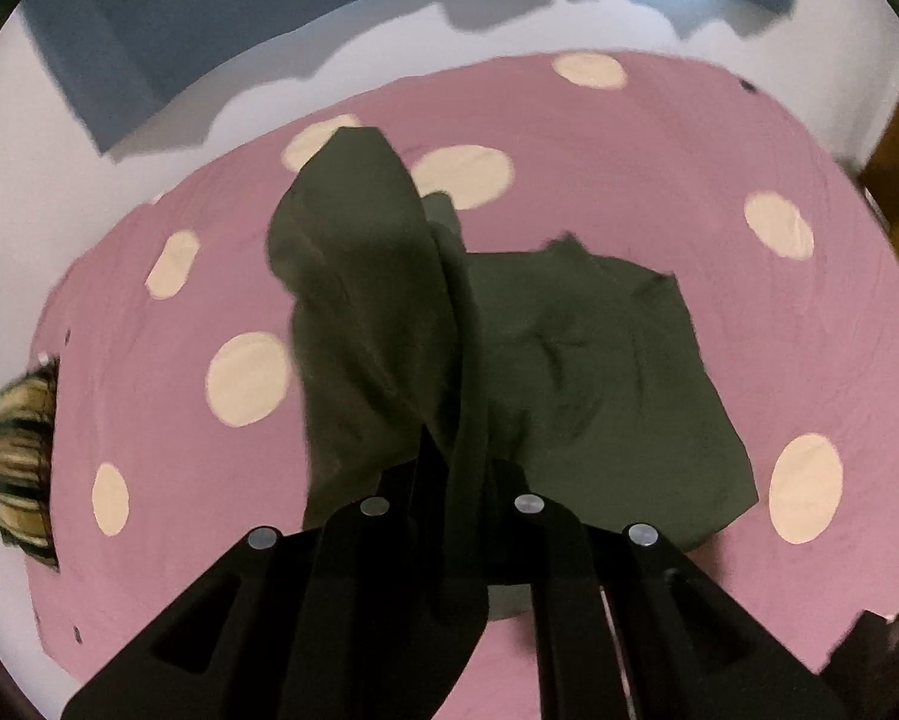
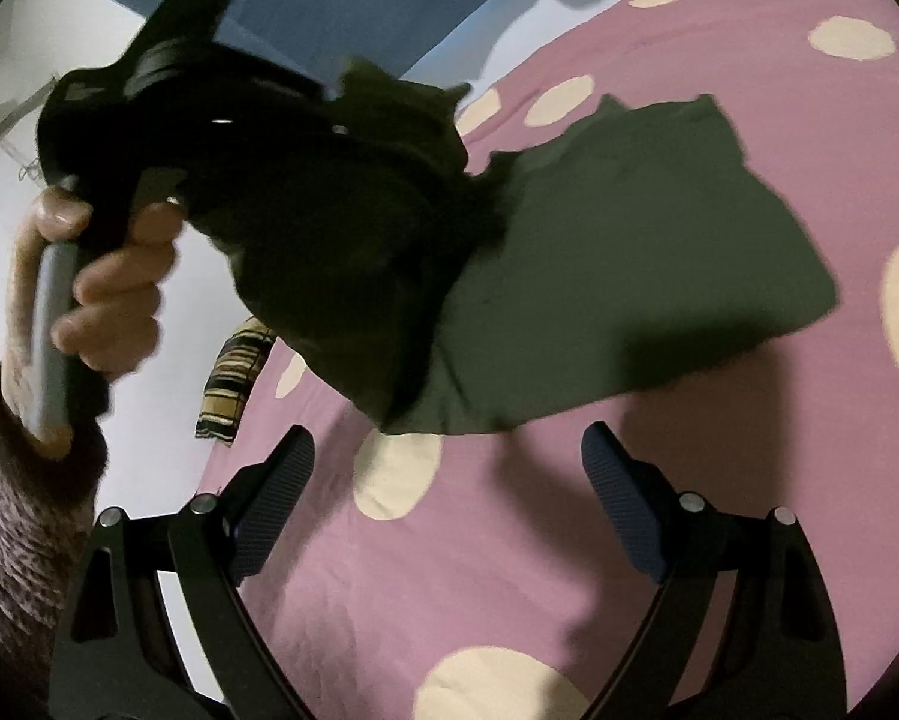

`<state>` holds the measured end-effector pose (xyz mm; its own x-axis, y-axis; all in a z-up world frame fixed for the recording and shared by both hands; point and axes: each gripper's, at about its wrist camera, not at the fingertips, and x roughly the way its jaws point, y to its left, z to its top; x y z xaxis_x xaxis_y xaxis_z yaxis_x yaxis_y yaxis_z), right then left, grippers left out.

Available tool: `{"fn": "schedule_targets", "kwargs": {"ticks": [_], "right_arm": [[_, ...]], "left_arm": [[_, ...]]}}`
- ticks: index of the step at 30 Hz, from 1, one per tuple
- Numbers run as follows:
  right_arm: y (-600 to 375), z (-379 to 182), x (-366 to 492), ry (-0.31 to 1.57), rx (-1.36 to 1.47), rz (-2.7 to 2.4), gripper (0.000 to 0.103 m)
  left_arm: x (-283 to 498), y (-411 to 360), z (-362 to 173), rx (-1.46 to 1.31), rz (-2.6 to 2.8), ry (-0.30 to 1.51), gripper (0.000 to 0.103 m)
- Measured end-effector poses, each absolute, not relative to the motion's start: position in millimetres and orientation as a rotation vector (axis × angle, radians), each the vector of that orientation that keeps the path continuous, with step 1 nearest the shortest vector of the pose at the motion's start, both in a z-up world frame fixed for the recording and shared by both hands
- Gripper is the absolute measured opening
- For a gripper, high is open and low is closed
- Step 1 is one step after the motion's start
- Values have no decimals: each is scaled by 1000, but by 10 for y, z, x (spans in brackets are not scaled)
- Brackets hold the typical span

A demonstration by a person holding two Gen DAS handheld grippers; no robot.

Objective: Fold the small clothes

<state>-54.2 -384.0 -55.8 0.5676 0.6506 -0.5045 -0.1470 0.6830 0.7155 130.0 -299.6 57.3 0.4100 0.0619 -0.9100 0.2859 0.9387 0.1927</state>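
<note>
Left tongs [image 1: 458, 480] pinch a rumpled dark olive garment [image 1: 599, 360], half-lifted; right tongs [image 2: 449, 498] gape empty.

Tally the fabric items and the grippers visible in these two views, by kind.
Dark olive garment, pinched by the left gripper: 1
Pink polka-dot sheet: 1
Striped cloth at the sheet's edge: 1
Grippers, counting the open right gripper: 2
Total: 5
</note>
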Motion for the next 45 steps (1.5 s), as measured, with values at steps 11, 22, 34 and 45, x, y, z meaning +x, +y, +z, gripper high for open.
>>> {"fn": "schedule_targets", "kwargs": {"ticks": [11, 22, 34, 45], "right_arm": [[-4395, -701, -771, 837, 743, 442, 91], [-4685, -796, -943, 840, 803, 418, 91], [-4948, -807, -1092, 824, 830, 350, 91], [-5119, -693, -1294, 801, 816, 308, 91]], "left_arm": [[1176, -3650, -39, 460, -78, 1112, 9], [1065, -3920, -286, 507, -1, 1030, 31], [826, -4135, -206, 515, -43, 942, 53], [451, -4196, 138, 479, -154, 834, 69]]}}
